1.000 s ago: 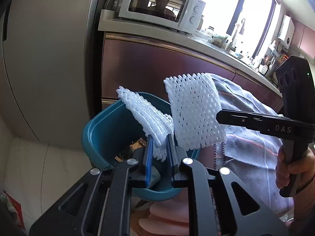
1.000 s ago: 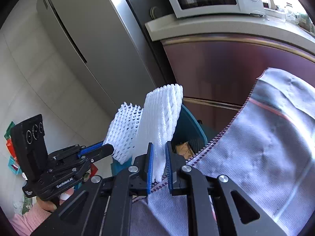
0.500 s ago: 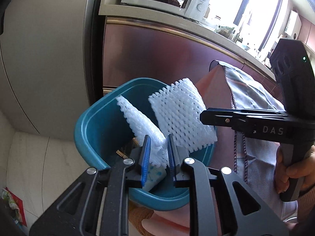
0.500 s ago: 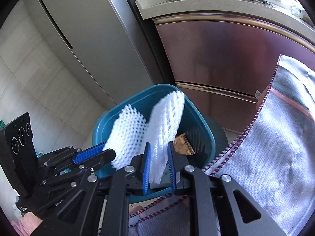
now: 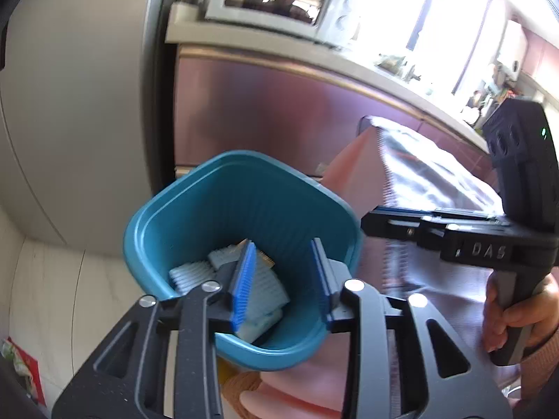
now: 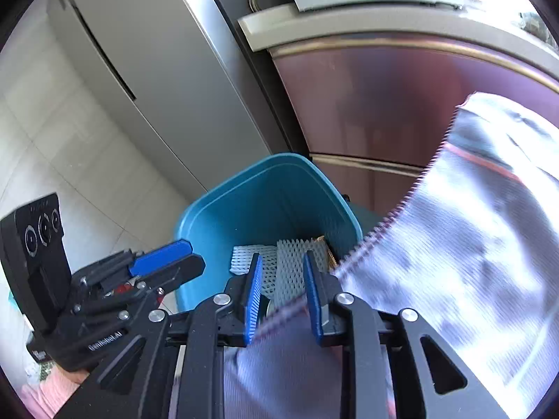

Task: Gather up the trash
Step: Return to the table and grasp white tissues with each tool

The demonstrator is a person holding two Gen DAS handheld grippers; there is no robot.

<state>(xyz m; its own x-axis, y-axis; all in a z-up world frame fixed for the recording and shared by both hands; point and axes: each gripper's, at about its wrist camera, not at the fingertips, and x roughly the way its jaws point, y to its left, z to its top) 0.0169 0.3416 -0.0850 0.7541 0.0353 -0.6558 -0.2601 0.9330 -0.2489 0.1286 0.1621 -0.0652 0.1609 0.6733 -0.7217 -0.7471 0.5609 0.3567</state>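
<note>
A teal trash bin (image 5: 174, 216) (image 6: 216, 223) stands below both grippers. Two white foam net sleeves lie inside it, on other trash: in the left wrist view (image 5: 265, 286) and in the right wrist view (image 6: 290, 265). My left gripper (image 5: 283, 279) is open and empty over the bin's mouth. My right gripper (image 6: 281, 286) is open and empty just above the bin's near rim. The right gripper's body (image 5: 489, 230) shows at the right of the left wrist view, and the left gripper's body (image 6: 104, 279) at the left of the right wrist view.
A grey fringed cloth (image 6: 471, 244) covers a table edge right of the bin. Behind stand a maroon cabinet (image 5: 262, 115), a counter with a microwave (image 5: 272, 0), and a grey fridge (image 6: 157, 52). Pale floor tiles (image 5: 52, 279) lie left of the bin.
Both grippers opened and let go of the foam net sleeves, which dropped into the bin. Both grippers had moved down toward the bin before that.
</note>
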